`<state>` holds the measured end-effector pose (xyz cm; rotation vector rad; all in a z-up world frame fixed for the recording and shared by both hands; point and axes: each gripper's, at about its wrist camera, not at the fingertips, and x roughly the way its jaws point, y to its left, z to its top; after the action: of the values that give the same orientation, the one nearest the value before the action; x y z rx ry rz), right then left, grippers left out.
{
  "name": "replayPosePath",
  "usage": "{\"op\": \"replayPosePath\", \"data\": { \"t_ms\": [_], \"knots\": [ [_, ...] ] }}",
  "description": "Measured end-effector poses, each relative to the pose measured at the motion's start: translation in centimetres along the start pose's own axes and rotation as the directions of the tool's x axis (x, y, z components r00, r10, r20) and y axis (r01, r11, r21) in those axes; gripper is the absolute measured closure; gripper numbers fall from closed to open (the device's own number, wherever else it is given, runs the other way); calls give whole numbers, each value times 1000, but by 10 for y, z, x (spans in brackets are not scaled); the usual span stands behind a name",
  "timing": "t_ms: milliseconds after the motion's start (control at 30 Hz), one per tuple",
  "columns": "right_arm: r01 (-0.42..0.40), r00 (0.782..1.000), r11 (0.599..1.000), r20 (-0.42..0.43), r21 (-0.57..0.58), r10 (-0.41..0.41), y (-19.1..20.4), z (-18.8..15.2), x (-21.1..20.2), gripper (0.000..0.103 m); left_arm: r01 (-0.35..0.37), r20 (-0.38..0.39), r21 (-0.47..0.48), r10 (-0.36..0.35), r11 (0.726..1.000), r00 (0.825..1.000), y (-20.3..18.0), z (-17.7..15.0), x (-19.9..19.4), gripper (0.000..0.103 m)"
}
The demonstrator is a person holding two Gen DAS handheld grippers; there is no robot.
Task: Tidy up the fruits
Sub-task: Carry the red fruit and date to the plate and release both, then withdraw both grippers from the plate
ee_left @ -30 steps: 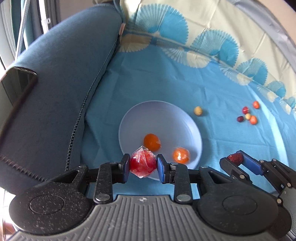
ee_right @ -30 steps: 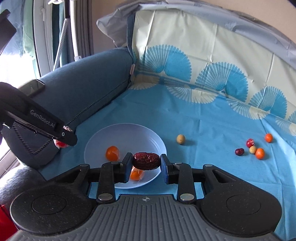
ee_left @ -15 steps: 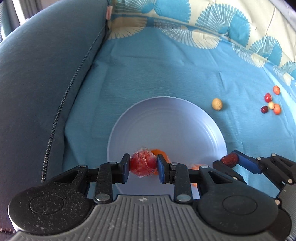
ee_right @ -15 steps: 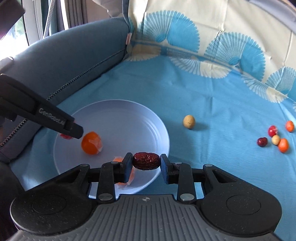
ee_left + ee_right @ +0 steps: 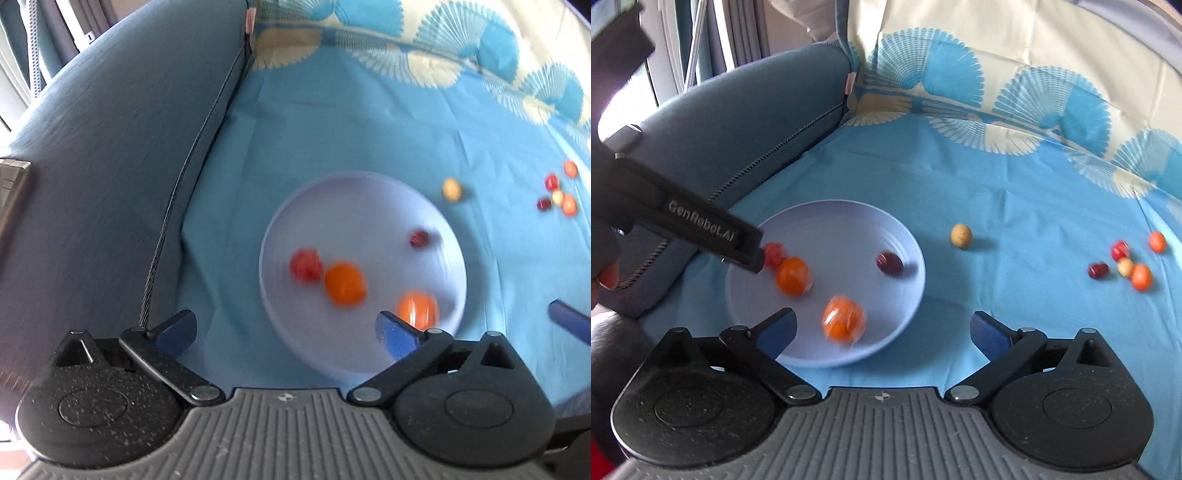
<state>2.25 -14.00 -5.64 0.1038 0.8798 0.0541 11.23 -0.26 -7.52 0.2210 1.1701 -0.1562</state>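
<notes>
The left gripper (image 5: pixel 286 326) is hanging over the near edge of the pale plate (image 5: pixel 354 188), and its jaws have just been opening; they are standing wide now with nothing between them. The right gripper (image 5: pixel 884 328) is doing the same thing: its jaws have just been opening, they are standing wide, and they are holding nothing. Four fruits are lying in the plate, all a bit blurry. A red wrapped fruit (image 5: pixel 306 264) is sitting at about 9 o'clock in the plate, just touching an orange fruit (image 5: pixel 345 283) beside it. Another orange fruit (image 5: pixel 417 308) is lying at about 5 o'clock, near the rim. A dark red date (image 5: pixel 419 238) is resting at about 2 o'clock, apart from the others. Out on the blue cloth (image 5: pixel 1015 206), a tan round fruit (image 5: pixel 961 235) is lying alone at 3 o'clock from the plate. Farther that way, a little bunch of small red, orange and pale fruits (image 5: pixel 1124 260) is sitting close together. In the right wrist view, one black finger (image 5: pixel 701 232) of the left gripper is reaching over the plate at 9 o'clock, and a fingertip of the person (image 5: pixel 605 277) is showing at the left edge. A dark blue sofa arm (image 5: pixel 110 166) is running along the cloth at 9 o'clock.
</notes>
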Motion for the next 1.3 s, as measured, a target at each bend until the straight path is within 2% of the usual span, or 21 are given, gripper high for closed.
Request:
{"op": "replayPosePath", "data": {
  "t_ms": [200,333,533,933,1133,1300],
  "knots": [
    [11,1000,996,4,83,-12,1,-18,-55,1,-4,-14,37,5,999,1000,-9,-38,-37,0],
    [22,999,997,42,70,-25,6,-29,-88,1,7,27,63,-8,998,1000,-18,-59,-63,0],
    [48,993,996,109,70,-55,10,-43,-124,1,-14,80,78,7,997,997,-26,-85,-96,0],
    [35,982,999,184,25,-39,26,-54,-161,1,-69,174,73,56,995,983,-27,-110,-137,0],
    [44,978,998,202,53,-54,22,-58,-170,1,-131,229,97,106,987,968,-34,-116,-151,0],
    [41,975,998,215,52,-51,23,-60,-173,1,-115,221,93,92,989,971,-32,-116,-152,0]
  ]
}}
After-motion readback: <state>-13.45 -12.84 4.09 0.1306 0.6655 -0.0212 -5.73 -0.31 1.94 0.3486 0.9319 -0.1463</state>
